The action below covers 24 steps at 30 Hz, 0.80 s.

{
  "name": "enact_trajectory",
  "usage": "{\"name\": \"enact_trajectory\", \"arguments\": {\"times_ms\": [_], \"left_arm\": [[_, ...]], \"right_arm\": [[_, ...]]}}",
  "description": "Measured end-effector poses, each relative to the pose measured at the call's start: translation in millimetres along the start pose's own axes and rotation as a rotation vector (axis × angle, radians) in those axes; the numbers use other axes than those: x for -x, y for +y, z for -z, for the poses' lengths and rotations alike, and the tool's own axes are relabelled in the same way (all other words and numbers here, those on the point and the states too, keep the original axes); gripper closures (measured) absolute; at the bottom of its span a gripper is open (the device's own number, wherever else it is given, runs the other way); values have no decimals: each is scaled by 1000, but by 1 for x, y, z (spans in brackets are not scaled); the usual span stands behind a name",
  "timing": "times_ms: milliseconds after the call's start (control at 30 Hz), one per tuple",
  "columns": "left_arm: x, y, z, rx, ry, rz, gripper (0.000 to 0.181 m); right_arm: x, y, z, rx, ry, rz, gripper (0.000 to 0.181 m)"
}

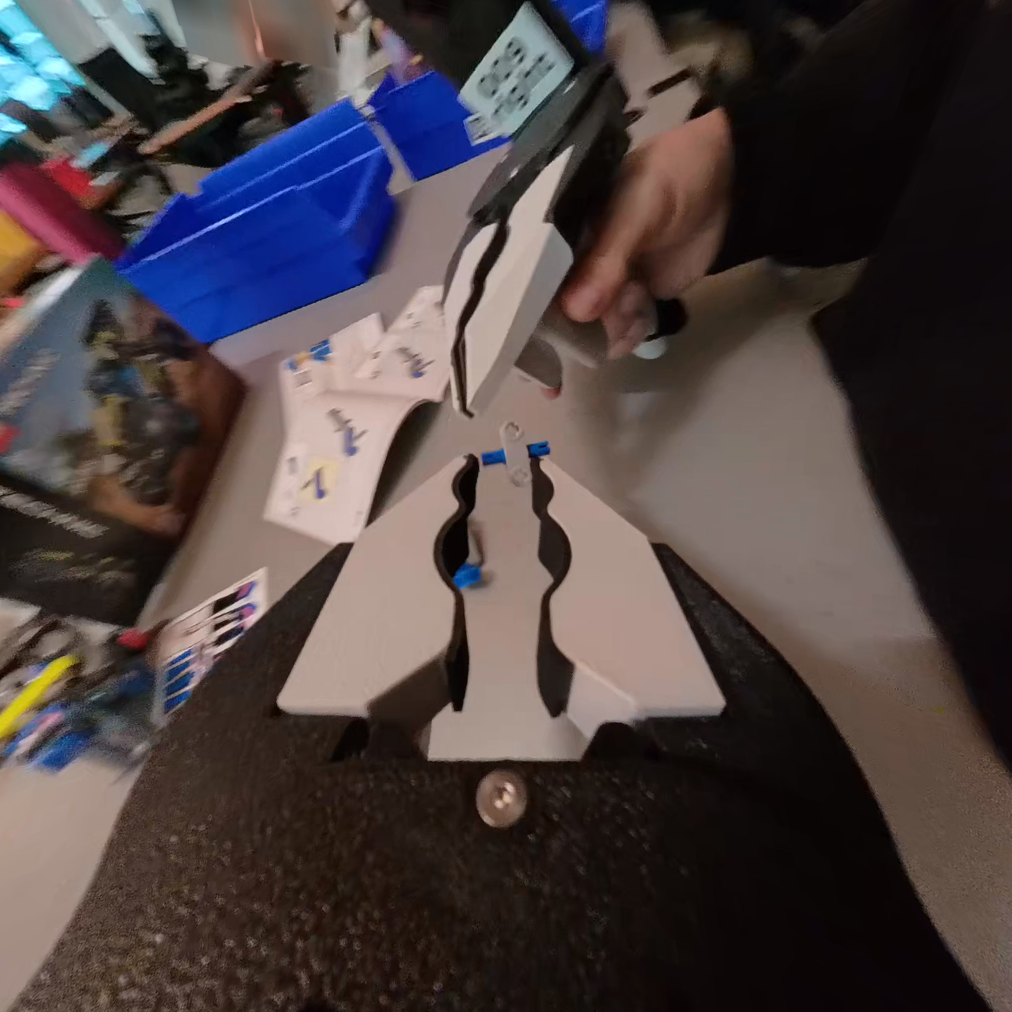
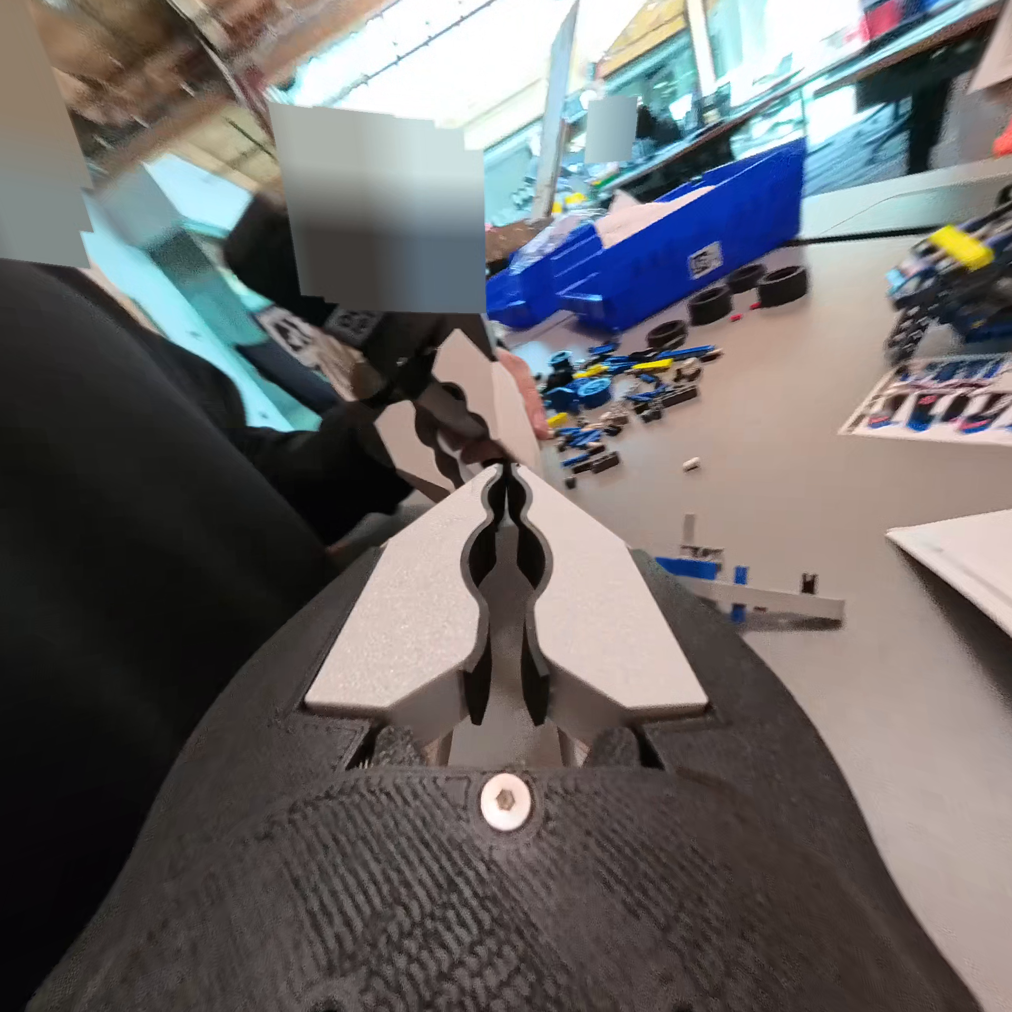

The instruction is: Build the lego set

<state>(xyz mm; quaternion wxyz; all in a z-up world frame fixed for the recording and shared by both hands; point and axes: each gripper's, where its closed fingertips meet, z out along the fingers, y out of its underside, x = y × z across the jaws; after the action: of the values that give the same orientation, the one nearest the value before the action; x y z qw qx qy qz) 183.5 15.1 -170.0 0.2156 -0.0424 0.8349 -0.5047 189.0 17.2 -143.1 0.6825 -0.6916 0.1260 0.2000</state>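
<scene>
Left gripper (image 1: pixel 506 460) held low and level, fingers parted with a clear gap between the tips. Right gripper (image 1: pixel 465 408) angled steeply down from above, tips pressed together and poised just above and beyond the left gripper's tips, not touching them. Gripped at its handle by a hand (image 1: pixel 651 230) emerging from a dark sleeve.

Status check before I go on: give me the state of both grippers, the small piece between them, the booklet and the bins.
left gripper: open, fingertips either side of the small piece.
right gripper: shut, nothing seen in it.
grey beam with blue pin: at the left gripper's tips; grip unclear.
instruction booklet: open, flat on the table.
blue bins: upright on the table; contents unclear.
loose parts: scattered, unassembled.
</scene>
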Motion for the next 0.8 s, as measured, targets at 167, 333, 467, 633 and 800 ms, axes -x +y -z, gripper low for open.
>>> {"name": "enact_trajectory", "arguments": {"times_ms": [167, 333, 467, 633, 800], "left_arm": [[-12, -31, 16, -228, 268, 136, 157], [11, -16, 13, -196, 283, 159, 165], [-6, 20, 13, 6, 381, 123, 167], [-45, 47, 21, 141, 539, 113, 168], [-85, 54, 30, 186, 621, 109, 165]], "right_arm": [[18, -4, 21, -50, -215, -217, 181], [-2, 23, 19, 108, -76, -207, 181], [-16, 47, 37, 330, 120, -48, 181], [16, 81, 21, 488, 38, 58, 163], [40, 117, -2, 617, -31, 202, 155]]}}
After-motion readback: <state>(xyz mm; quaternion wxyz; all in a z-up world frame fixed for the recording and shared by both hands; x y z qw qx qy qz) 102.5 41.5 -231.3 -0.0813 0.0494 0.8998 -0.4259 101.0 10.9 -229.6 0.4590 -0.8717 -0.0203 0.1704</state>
